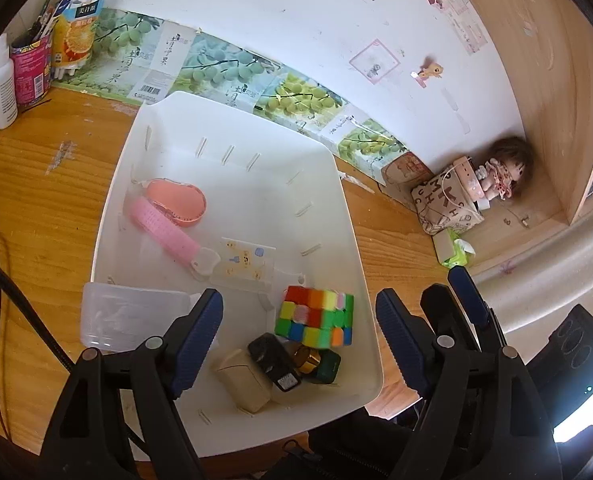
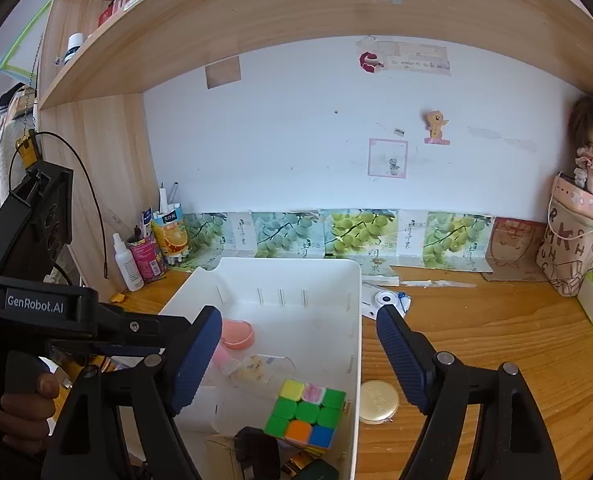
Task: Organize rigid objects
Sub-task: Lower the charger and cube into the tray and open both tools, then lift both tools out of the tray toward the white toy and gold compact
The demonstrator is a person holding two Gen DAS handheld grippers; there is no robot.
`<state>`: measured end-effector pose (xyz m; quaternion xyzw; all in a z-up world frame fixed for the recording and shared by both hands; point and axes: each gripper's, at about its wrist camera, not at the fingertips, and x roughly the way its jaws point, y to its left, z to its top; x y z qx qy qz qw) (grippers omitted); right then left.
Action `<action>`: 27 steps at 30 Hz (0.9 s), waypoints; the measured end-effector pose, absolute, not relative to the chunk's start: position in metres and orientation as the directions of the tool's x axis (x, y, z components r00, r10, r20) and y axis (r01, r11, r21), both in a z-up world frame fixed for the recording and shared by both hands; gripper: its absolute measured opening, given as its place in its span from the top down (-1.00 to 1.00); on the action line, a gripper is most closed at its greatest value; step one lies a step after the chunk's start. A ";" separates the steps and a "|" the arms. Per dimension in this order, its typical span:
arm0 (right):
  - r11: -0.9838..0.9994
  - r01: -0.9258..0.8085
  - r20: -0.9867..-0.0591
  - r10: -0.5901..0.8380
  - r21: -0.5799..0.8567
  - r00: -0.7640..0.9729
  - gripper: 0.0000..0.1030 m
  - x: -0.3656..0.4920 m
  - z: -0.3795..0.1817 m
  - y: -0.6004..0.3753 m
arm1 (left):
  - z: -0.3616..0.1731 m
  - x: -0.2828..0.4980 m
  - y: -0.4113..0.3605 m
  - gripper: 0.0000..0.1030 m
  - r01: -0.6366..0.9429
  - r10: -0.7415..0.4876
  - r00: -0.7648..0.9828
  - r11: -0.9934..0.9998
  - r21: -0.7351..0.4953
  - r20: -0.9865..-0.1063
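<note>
From the left wrist camera, the white bin [image 1: 232,184] sits on the wooden desk [image 1: 36,200]. Many toys are already inside: a puzzle cube [image 1: 316,316], a pink brush [image 1: 164,228], a pink round case [image 1: 178,202], a black charger [image 1: 274,360] and a tan box [image 1: 244,380]. The left gripper [image 1: 298,320] hangs above them, wide open and holding nothing. A clear plastic box [image 1: 132,316] sits at the bin's near-left edge.

From the right wrist camera, the right gripper [image 2: 298,340] is wide open and empty too. A gold round lid [image 2: 378,400] lies on the desk just beside the bin, not yet put away. A white gadget [image 2: 384,300] waits behind it. I think most of the job is done.
</note>
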<state>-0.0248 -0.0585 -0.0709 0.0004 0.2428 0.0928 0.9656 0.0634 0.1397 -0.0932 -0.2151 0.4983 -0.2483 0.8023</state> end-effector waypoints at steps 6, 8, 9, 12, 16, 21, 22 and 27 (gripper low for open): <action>0.982 -0.180 -0.475 0.182 0.051 0.861 -0.57 -0.025 -0.072 -0.063 | -0.093 0.063 0.134 -0.59 0.182 -0.612 0.386 0.784 -0.593 -0.690; 0.982 -0.183 -0.478 0.186 0.054 0.858 -0.57 -0.025 -0.072 -0.066 | -0.092 0.063 0.131 -0.59 0.183 -0.613 0.389 0.783 -0.595 -0.687; 0.981 -0.186 -0.481 0.189 0.055 0.856 -0.57 -0.025 -0.072 -0.067 | -0.092 0.062 0.130 -0.59 0.182 -0.614 0.392 0.782 -0.596 -0.685; 0.980 -0.193 -0.488 0.196 0.057 0.851 -0.57 -0.024 -0.074 -0.072 | -0.091 0.062 0.126 -0.59 0.178 -0.613 0.402 0.781 -0.599 -0.680; 0.978 -0.199 -0.505 0.202 0.061 0.839 -0.57 -0.023 -0.076 -0.082 | -0.089 0.062 0.113 -0.59 0.169 -0.609 0.408 0.783 -0.599 -0.680; 0.975 -0.210 -0.520 0.213 0.065 0.827 -0.57 -0.019 -0.076 -0.103 | -0.084 0.060 0.094 -0.59 0.162 -0.604 0.419 0.785 -0.598 -0.679; 0.974 -0.218 -0.525 0.218 0.063 0.823 -0.57 -0.017 -0.076 -0.108 | -0.082 0.059 0.088 -0.59 0.159 -0.604 0.425 0.784 -0.601 -0.675; 0.967 -0.250 -0.538 0.240 0.056 0.808 -0.57 -0.012 -0.073 -0.128 | -0.075 0.056 0.067 -0.59 0.152 -0.593 0.458 0.786 -0.599 -0.663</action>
